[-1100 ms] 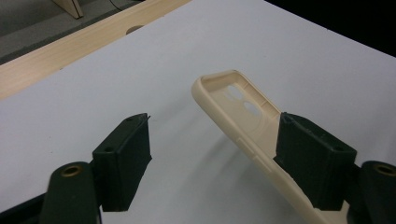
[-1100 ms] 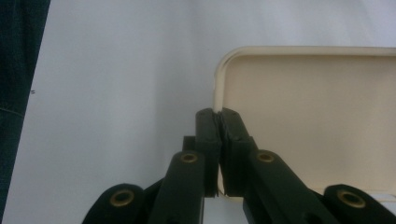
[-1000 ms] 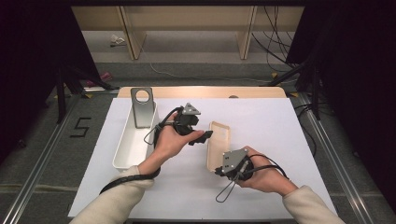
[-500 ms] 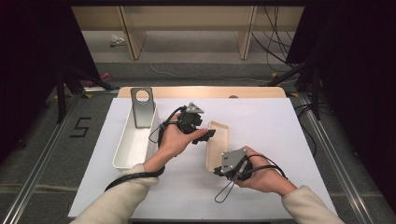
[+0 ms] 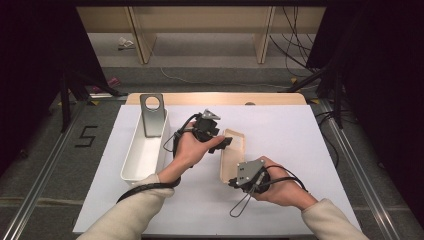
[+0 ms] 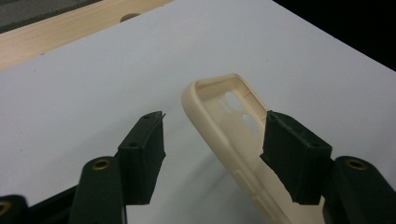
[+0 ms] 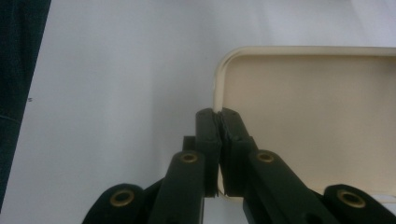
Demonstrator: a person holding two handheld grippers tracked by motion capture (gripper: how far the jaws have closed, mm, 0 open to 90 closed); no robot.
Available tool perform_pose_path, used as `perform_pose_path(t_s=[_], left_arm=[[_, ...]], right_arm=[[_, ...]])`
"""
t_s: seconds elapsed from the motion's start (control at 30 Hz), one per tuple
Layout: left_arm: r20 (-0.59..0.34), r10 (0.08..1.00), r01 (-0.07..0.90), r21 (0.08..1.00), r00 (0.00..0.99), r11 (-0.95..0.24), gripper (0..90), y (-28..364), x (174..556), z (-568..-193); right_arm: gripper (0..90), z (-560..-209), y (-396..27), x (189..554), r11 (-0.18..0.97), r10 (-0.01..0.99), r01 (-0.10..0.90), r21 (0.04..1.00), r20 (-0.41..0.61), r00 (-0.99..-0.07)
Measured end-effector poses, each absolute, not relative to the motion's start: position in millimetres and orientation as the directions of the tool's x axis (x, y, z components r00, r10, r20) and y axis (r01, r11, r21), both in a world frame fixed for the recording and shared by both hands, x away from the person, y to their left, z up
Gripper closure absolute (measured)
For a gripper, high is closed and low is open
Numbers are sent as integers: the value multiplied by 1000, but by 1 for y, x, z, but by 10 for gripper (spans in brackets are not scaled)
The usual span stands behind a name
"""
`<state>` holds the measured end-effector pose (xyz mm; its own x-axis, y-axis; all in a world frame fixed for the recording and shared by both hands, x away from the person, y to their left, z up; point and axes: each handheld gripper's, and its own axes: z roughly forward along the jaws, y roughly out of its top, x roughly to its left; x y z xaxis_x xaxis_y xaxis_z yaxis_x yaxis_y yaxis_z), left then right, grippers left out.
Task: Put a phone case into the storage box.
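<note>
Since a second ago the left gripper [image 5: 222,144] has edged in over the far end of the phone case [image 5: 234,155] and its jaws have just been closing, with the case's side wall now standing between them. The case is a cream, thin-walled shell lying hollow side up on the white mat [image 5: 300,150], near the middle of the table and just right of the white trough-shaped tray [image 5: 131,160]; in the left gripper view its camera cut-outs and rounded corner [image 6: 219,100] show clearly. It looks light and rubbery, likely to flex or twist if pulled by one corner, so the sensible hold is across a side wall, pads on the inner and outer faces, rather than on the floppy back panel. In that view one pad [image 6: 292,154] sits inside the shell against or just beside the wall while the other pad [image 6: 142,154] stands well apart from the outer face, so the left gripper is about half open and not yet pinching. The right gripper [image 7: 218,123] is clamped tight on the near rim of the case, its jaws meeting on the thin lip, which steadies the shell. Farther left, a grey metal bracket with a round hole [image 5: 152,114] leans upright in the tray's far end.
</note>
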<state>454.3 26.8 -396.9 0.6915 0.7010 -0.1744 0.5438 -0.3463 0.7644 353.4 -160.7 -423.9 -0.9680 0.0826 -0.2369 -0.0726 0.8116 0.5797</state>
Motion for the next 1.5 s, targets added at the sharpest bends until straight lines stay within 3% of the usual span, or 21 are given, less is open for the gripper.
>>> perform_pose_path(t_s=[0.43, 0.67, 1.23, 1.33, 1.4, 1.5], left_arm=[[-266, 738, 632, 727, 620, -269, 518, 31, 463, -401], [-304, 740, 658, 714, 600, -239, 661, 32, 462, -401], [-437, 657, 661, 740, 615, -126, 815, 25, 447, -381], [-422, 642, 634, 762, 641, -132, 821, 24, 446, -379], [-367, 654, 597, 786, 662, -163, 822, 25, 445, -378], [-355, 651, 578, 800, 671, -159, 822, 29, 445, -378]], right_arm=[[882, -422, -159, 352, 811, 74, -91, 578, -256, -964], [881, -423, -158, 351, 814, 63, -102, 572, -262, -963], [880, -430, -157, 354, 842, 70, -81, 533, -256, -964], [865, -431, -158, 355, 837, 91, -63, 544, -252, -964], [818, -431, -160, 357, 833, 119, -45, 551, -258, -959], [747, -427, -164, 360, 811, 167, -8, 585, -246, -955]])
